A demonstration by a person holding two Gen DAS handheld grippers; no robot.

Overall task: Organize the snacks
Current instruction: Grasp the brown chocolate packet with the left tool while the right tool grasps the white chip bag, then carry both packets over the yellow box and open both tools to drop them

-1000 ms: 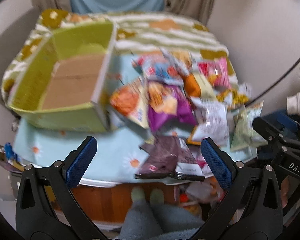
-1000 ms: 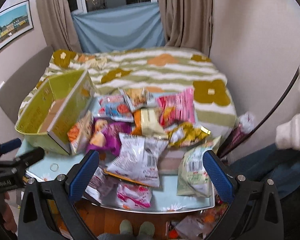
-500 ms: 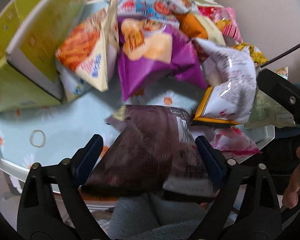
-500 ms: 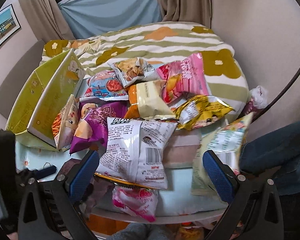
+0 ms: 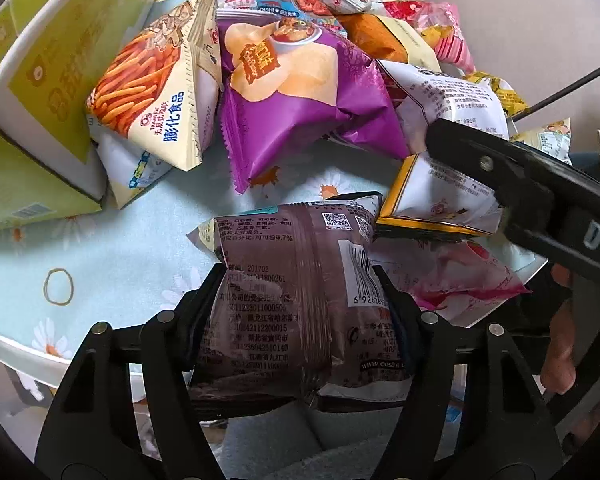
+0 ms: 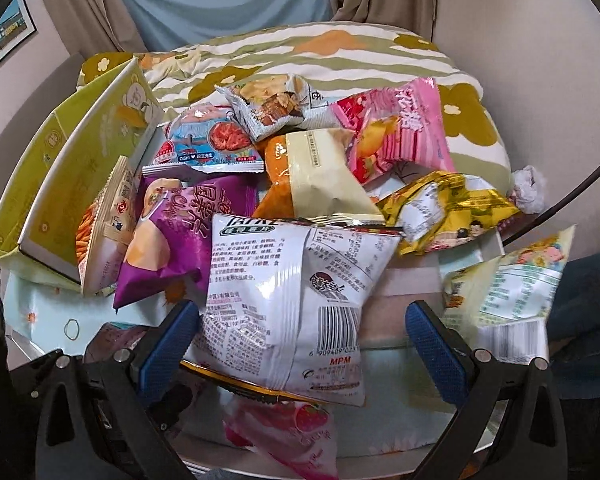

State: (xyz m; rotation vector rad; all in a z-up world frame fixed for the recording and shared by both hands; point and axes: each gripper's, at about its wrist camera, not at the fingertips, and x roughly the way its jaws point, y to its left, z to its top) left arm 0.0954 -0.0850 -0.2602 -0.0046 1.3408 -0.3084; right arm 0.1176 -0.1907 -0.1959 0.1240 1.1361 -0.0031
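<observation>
Left claw: jaws just closing, clamped on brown plastic snack packet, low centre of frame, at bench edge | Right claw: jaws wide apart around white printed snack bag, grip none

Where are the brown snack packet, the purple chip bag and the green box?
brown snack packet (image 5: 296,304), left wrist view, middle of its back.
purple chip bag (image 5: 300,92), left wrist view, front.
green box (image 6: 80,168), right wrist view, side wall.
</observation>
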